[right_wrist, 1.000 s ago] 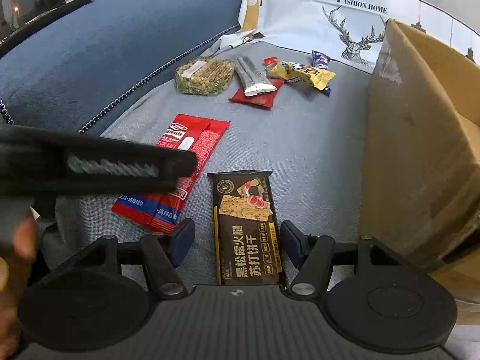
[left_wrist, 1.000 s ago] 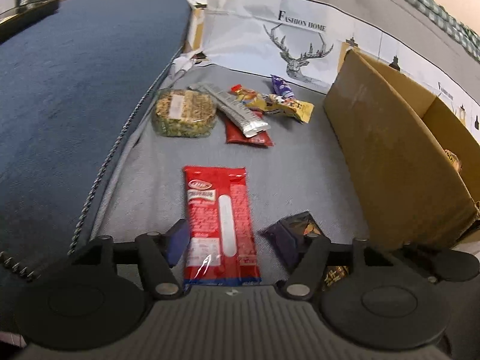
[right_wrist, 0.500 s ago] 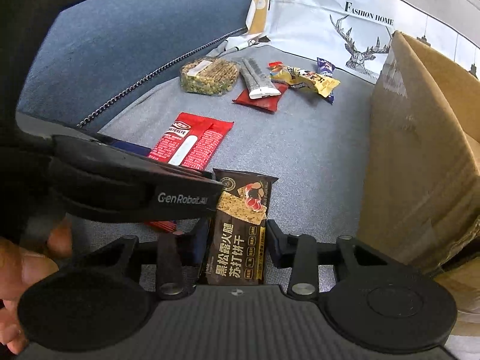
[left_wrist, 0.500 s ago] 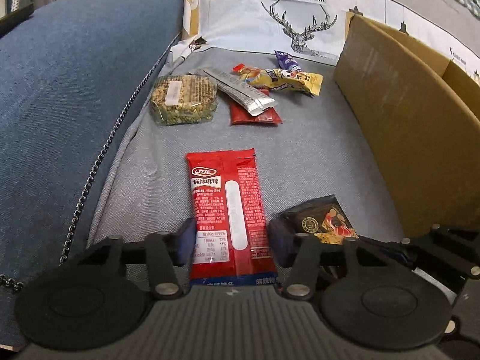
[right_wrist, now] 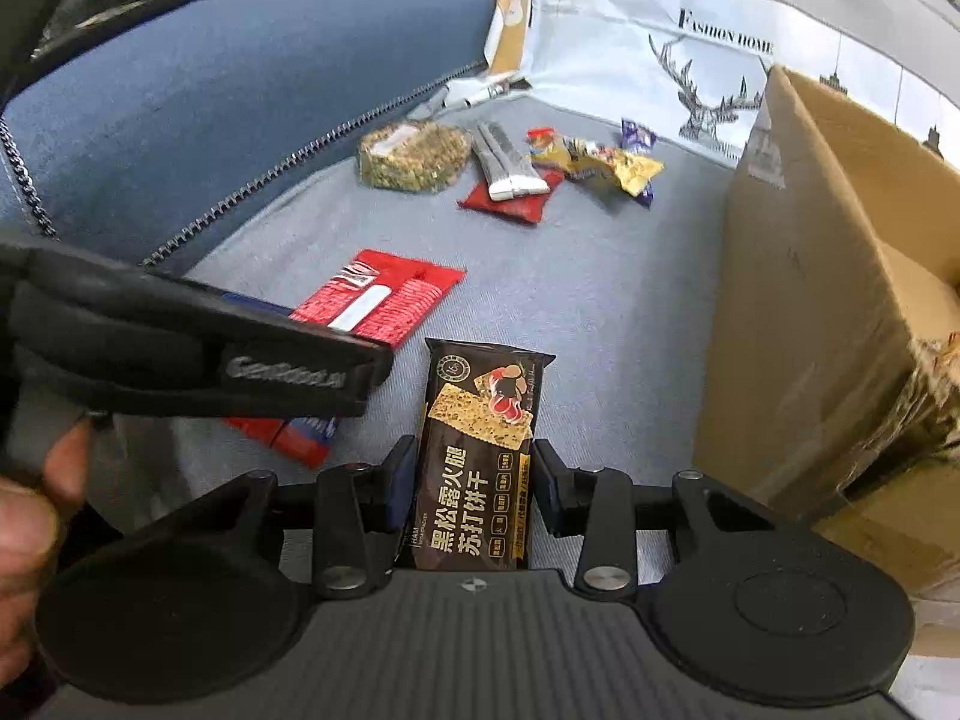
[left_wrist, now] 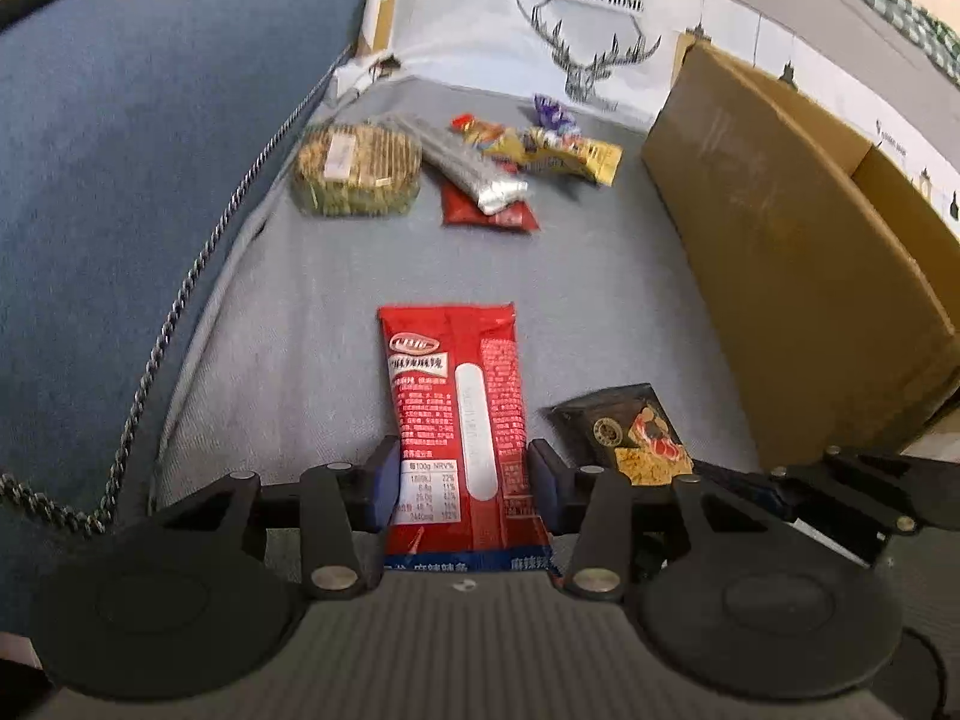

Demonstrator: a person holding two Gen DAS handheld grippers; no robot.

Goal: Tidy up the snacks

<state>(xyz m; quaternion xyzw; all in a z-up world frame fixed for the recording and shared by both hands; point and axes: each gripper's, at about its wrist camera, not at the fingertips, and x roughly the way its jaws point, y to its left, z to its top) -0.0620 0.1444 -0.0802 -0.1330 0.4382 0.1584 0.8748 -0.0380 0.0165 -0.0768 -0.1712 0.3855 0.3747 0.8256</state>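
The red snack packet lies flat on the grey sofa seat, near its front edge, and the left gripper is clamped on the packet's near end, a pad pressing each long side. Just beside it on the right, the dark cracker packet is gripped the same way by the right gripper. Farther back, toward the seat's rear edge, sits a cluster of other snacks. A cardboard box stands along the seat's right edge
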